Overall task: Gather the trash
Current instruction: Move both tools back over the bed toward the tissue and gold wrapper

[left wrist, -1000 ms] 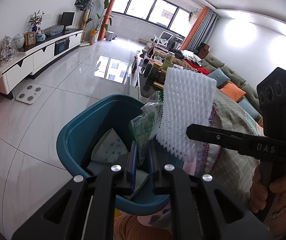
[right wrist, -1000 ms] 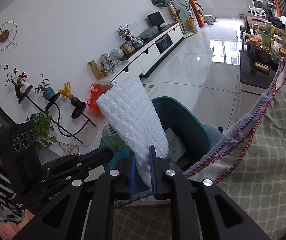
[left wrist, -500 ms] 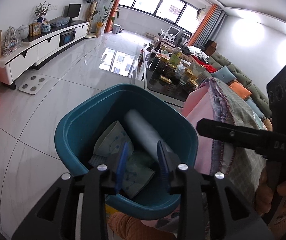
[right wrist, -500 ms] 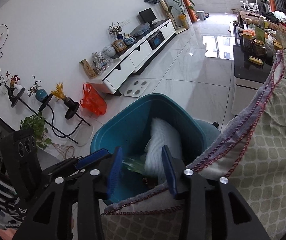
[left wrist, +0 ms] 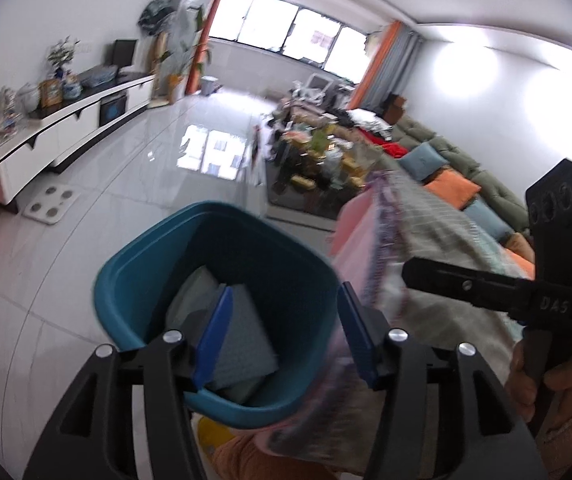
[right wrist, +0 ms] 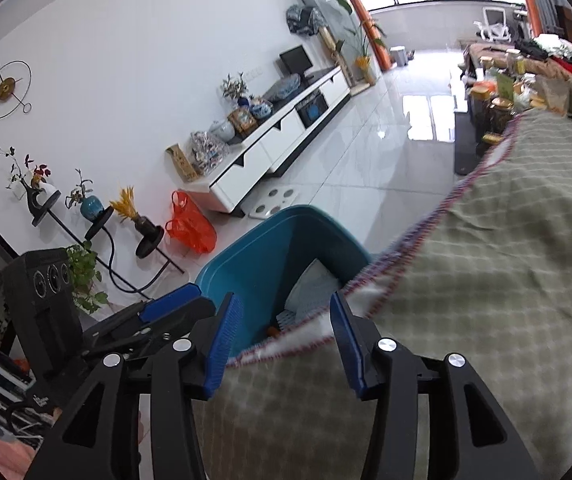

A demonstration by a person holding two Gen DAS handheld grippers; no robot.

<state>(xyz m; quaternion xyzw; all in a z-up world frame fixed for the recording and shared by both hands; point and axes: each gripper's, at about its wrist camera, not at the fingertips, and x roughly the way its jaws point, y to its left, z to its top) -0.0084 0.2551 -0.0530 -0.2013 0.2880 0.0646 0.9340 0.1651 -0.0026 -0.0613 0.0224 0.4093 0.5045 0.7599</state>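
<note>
A teal trash bin (left wrist: 142, 280) stands on the floor beside a cloth-covered table; it also shows in the right wrist view (right wrist: 254, 240). Pale paper and foam trash (left wrist: 242, 328) lies inside it, seen too in the right wrist view (right wrist: 313, 284). My left gripper (left wrist: 284, 332) is open and empty just above the bin's near rim. My right gripper (right wrist: 282, 340) is open and empty over the table edge next to the bin. The right gripper's body (left wrist: 485, 292) shows at the right of the left wrist view.
A green checked tablecloth (right wrist: 485, 280) covers the table on the right. A white TV cabinet (right wrist: 278, 144), an orange bag (right wrist: 190, 224) and a plant stand (right wrist: 86, 220) line the far wall. A cluttered coffee table (left wrist: 317, 164) and sofa (left wrist: 445, 168) lie beyond.
Both grippers opened wide. The white foam net and the green wrapper they held a second ago dropped into the bin. Both grippers have drawn back a little.
</note>
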